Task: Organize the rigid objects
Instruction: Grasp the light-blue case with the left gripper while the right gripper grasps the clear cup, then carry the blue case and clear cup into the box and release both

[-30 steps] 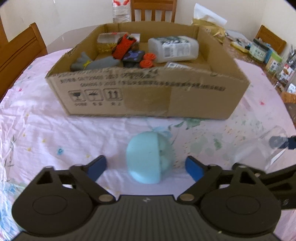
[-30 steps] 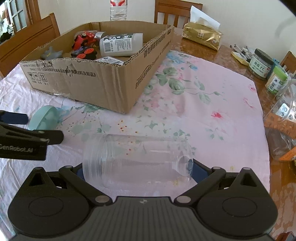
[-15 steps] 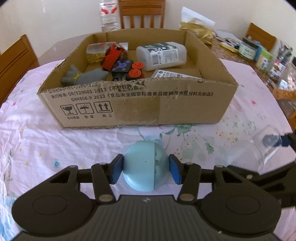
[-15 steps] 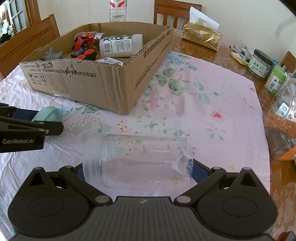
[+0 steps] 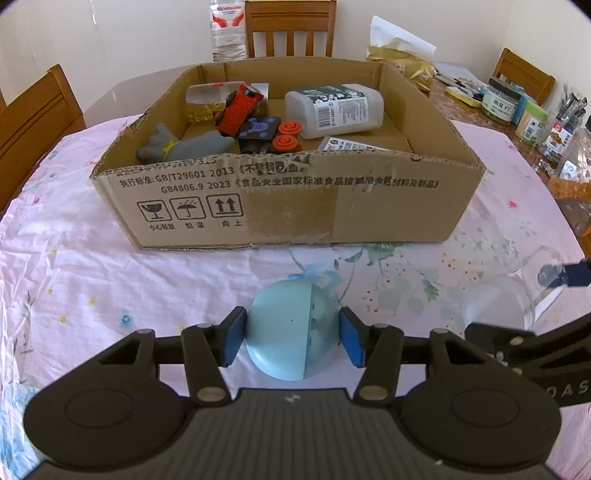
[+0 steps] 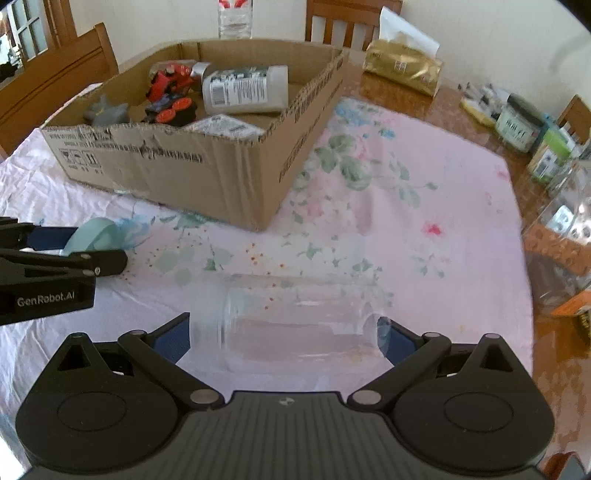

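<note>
Left tongs (image 5: 291, 338) clamp the light, slick blue dome (image 5: 291, 328) across its width; right tongs (image 6: 286, 338) grip the thin clear jar (image 6: 291, 321) end to end.

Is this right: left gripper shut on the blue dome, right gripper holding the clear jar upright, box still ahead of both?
Not quite. The clear jar lies on its side across the right gripper, as the right wrist view shows. The rest holds: the left gripper is shut on the blue dome, and the cardboard box is ahead of both.

Ahead of the gripper, a wooden chair (image 5: 290, 27), water bottle (image 5: 226, 31) and gold tissue pack (image 6: 402, 66) are standing; jars (image 6: 517, 123) are sitting far right.
</note>
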The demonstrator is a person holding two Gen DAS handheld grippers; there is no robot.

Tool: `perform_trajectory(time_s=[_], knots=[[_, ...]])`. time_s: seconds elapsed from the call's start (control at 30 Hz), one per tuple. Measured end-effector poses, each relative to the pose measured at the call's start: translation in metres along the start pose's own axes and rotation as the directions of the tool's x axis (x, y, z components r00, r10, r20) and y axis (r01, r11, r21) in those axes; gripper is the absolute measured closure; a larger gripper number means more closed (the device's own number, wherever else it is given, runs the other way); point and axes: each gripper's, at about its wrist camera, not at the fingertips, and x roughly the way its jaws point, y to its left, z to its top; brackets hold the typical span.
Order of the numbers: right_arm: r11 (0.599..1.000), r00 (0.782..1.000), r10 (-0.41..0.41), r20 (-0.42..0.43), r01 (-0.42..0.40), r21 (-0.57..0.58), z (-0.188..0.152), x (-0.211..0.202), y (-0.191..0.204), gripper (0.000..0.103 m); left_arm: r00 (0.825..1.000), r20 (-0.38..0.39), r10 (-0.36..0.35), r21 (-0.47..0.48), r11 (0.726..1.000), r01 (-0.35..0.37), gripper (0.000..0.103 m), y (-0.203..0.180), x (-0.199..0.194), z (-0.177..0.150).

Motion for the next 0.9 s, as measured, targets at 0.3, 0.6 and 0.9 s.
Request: perform_trajectory(time_s=[0.3,0.6,0.9], knots=[[1.000,1.000,-0.025,-0.006,0.025,-0.018,0.005,-0.002,0.000,0.006,1.000,0.001,0.020,-0.027,0.999,-0.020,0.045,-0.003,0.001,0.001],[0.999,1.000,-0.020,-0.013,0.019,-0.044,0.005,-0.004,0.002,0.008,1.000,-0.003,-0.011,0.019,1.000,0.011,0.051,-0.001,-0.001,-0.001],[0.995,0.999,0.048,-0.009,-0.048,-0.085,0.014,-0.015,-0.001,0.008,0.993,-0.075,-0.087,0.138,0.986,0.097,0.051,0.007,-0.010,0.003]])
